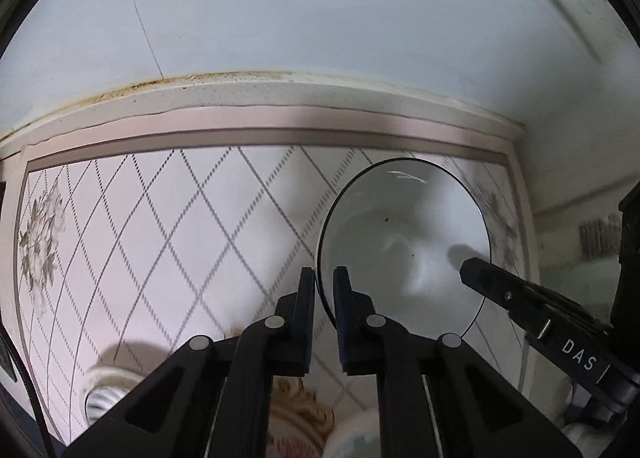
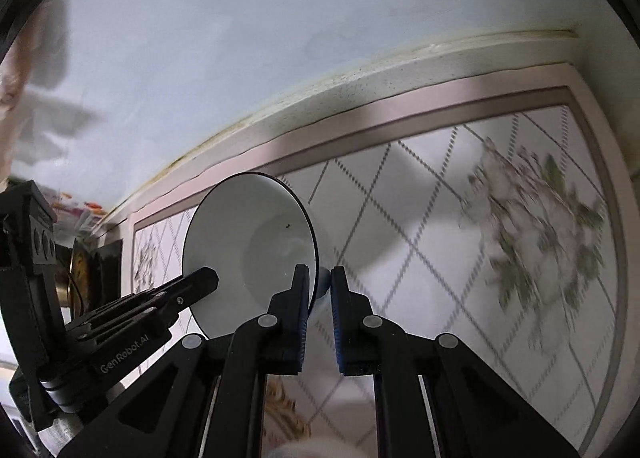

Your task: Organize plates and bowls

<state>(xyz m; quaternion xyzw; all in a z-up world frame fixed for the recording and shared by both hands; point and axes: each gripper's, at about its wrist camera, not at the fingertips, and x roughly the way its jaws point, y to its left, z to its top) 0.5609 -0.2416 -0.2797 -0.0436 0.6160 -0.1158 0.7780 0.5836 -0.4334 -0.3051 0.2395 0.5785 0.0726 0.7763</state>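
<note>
Bowl rim pinched by both claws; left view alone shows floral plate

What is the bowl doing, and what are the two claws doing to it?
white bowl: lifted off the table, tilted on its side, held at both rims.
left gripper: shut on the bowl's rim.
right gripper: shut on the opposite rim.
patterned table: lies below, flat.
</note>
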